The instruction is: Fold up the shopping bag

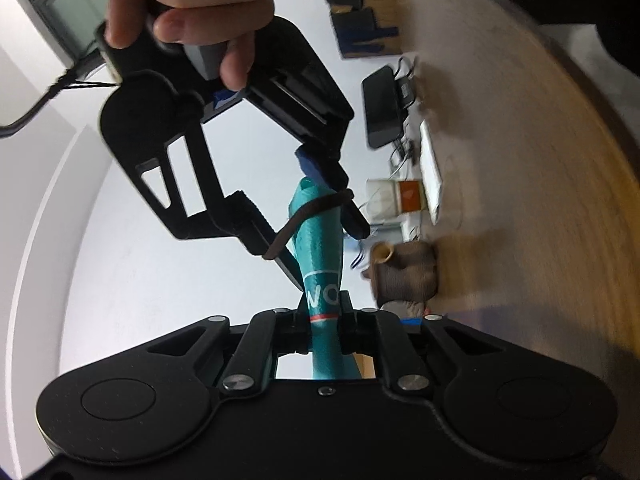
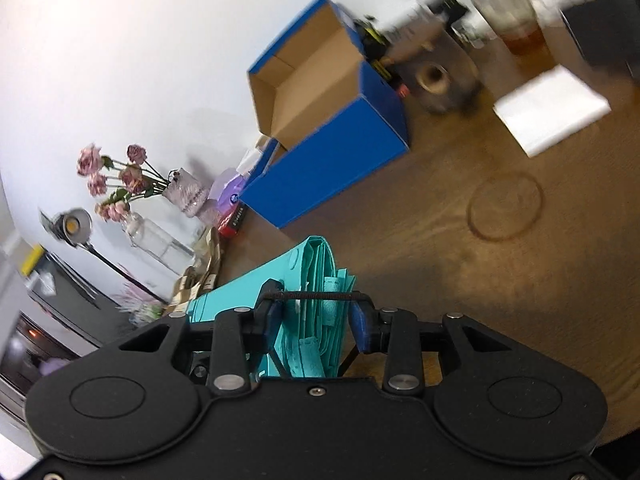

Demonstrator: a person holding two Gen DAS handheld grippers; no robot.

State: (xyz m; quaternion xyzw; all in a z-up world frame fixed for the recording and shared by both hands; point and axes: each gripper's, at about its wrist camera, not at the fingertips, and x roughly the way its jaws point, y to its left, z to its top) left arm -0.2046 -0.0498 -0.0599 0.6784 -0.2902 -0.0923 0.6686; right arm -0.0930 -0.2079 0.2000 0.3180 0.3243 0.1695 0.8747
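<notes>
Above the brown wooden surface [image 2: 460,280] we see the folded teal shopping bag [image 1: 322,256] pinched tight in our left claw [image 1: 323,318]; our right claw [image 2: 316,316] stretches a dark elastic band [image 2: 320,295] around it, a blue box [image 2: 332,160] and flowers [image 2: 116,176] behind.

The shopping bag [image 1: 322,248] is teal fabric, folded and rolled into a narrow bundle that runs up the lower middle of the left wrist frame, with white letters and a thin red stripe near its lower end. A dark elastic cord [image 1: 308,212] loops around its upper part. In the right wrist frame the bag [image 2: 316,280] sits at lower centre as a stack of flat teal layers seen edge-on, above the brown tabletop, with the cord [image 2: 316,295] stretched straight across it.
</notes>
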